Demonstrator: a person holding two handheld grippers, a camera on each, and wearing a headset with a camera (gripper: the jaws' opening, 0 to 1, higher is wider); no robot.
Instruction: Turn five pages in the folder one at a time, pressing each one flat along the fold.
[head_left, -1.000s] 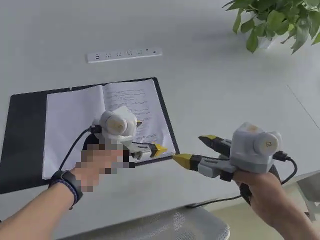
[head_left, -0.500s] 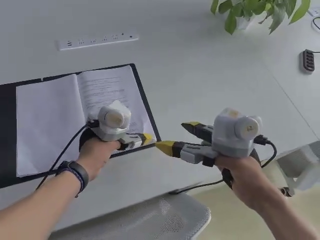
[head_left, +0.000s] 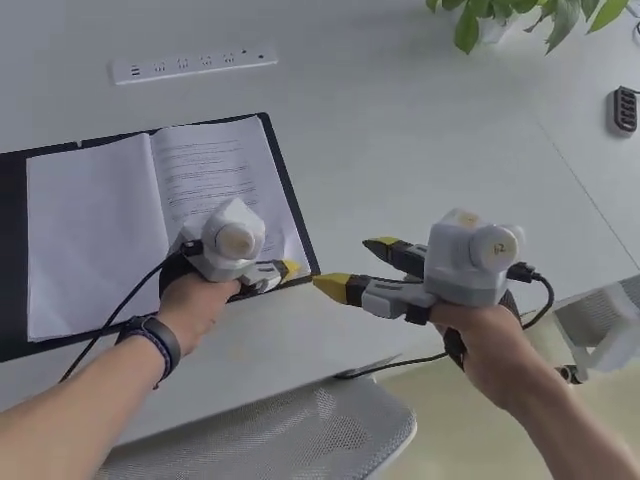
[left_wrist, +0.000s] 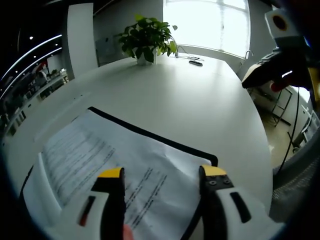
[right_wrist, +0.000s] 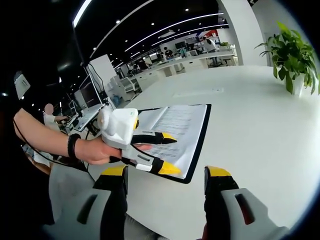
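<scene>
Two grippers, jaws apart on both. Black folder (head_left: 120, 230) lies open on table (head_left: 400, 130) at 10 o'clock, printed white pages up. Left gripper (head_left: 280, 272) over its 5 o'clock corner, right gripper (head_left: 350, 263) off it.

An open folder (head_left: 90, 240) with black covers and white pages lies on the pale desk (head_left: 420, 130). The left tool (head_left: 285, 270), held in a hand wearing a dark wristband (head_left: 155, 335), hangs over the lower right corner of the printed right page (head_left: 215, 180). Just beside that corner, off the folder, the right tool (head_left: 352, 263) points leftward, its jaws spread apart. A white power strip (head_left: 193, 63) lies beyond the folder, and a leafy plant (head_left: 520, 15) stands far right.
</scene>
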